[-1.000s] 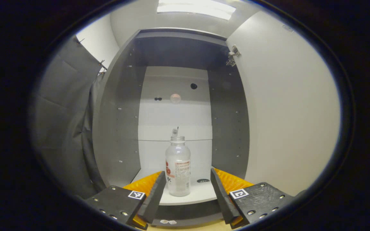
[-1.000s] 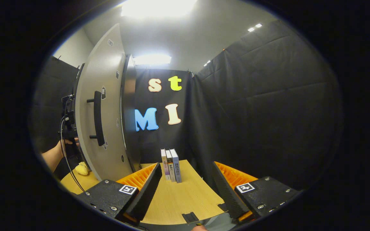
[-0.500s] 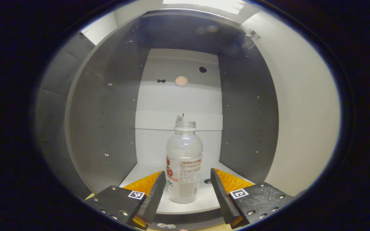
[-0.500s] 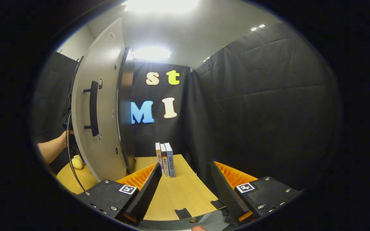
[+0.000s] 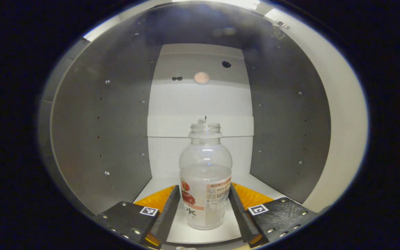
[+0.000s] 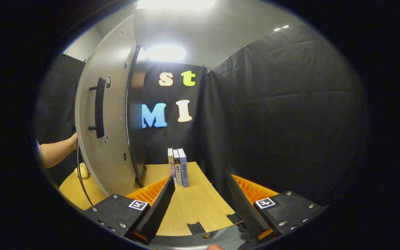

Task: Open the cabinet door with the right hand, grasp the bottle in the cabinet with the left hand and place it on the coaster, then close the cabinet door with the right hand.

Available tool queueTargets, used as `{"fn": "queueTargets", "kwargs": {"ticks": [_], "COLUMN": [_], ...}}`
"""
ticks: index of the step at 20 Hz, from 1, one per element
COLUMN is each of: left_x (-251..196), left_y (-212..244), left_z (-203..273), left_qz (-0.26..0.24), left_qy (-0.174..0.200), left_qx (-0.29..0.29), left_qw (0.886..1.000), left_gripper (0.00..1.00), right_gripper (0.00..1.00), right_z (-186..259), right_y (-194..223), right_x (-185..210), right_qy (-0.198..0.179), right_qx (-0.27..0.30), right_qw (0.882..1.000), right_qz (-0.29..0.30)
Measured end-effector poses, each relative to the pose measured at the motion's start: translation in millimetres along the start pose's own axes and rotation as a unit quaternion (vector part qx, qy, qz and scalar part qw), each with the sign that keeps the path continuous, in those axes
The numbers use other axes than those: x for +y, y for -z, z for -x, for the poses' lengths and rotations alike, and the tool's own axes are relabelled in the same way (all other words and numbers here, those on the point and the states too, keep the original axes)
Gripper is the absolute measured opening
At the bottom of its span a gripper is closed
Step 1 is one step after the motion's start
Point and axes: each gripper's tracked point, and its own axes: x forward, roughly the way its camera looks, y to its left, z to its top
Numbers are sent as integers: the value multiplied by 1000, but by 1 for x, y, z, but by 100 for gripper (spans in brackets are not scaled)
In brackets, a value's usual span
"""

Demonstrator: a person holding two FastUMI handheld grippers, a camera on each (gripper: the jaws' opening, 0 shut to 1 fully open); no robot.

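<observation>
Compared with a second ago, the left tongs (image 5: 205,208) have pushed well into the cabinet (image 5: 102,118): the bottle (image 5: 205,180), then small and ahead of the fingertips, now looms large and stands between the two fingers. The tongs are spread, a finger just beside the bottle on each side; whether either one touches its wall I cannot tell. The bottle stands upright and uncapped on the cabinet's white bottom shelf (image 5: 158,185), part filled with a clear liquid. Its label carries a red mark and fine print too small to make out.

In the right gripper view the right tongs (image 6: 200,205) are spread and hold nothing, hovering over the wooden worktop (image 6: 200,205). The cabinet door (image 6: 109,114) stands open at the left, a little closer than before, its dark handle (image 6: 99,107) facing out. A forearm (image 6: 56,151) reaches behind the door. Three books (image 6: 177,166) stand upright on the worktop near the black cloth wall; the writing on their spines is too small to read.
</observation>
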Motion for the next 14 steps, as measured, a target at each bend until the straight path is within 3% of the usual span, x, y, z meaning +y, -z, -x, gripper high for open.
{"fn": "queueTargets", "kwargs": {"ticks": [1,2,3,4,12,13,14], "left_x": [2,0,-1,-1,6,8,10], "left_y": [-2,-5,-7,-12,-37,-41,-44], "left_z": [3,6,12,20,94,103,112], "left_qz": [1,6,12,16,11,11,12], "left_qy": [-1,1,3,6,9,9,8], "left_qx": [0,-1,-3,-7,-42,-47,-52], "left_qw": [1000,1000,1000,1000,999,999,999], "left_gripper": [71,77,77,70,70,77,77], "right_gripper": [96,96,96,96,96,96,96], "right_z": [-1,-3,-4,-5,-13,-13,-14], "right_y": [-1,-2,-3,-4,-4,-4,-5], "right_x": [1,3,6,8,34,38,40], "right_qy": [-3,-8,-14,-19,-71,-77,-82], "right_qx": [0,-2,-4,-7,-20,-21,-22], "right_qw": [1000,1000,1000,1000,997,997,996], "right_qz": [-3,-7,-10,-13,-23,-21,-20]}}
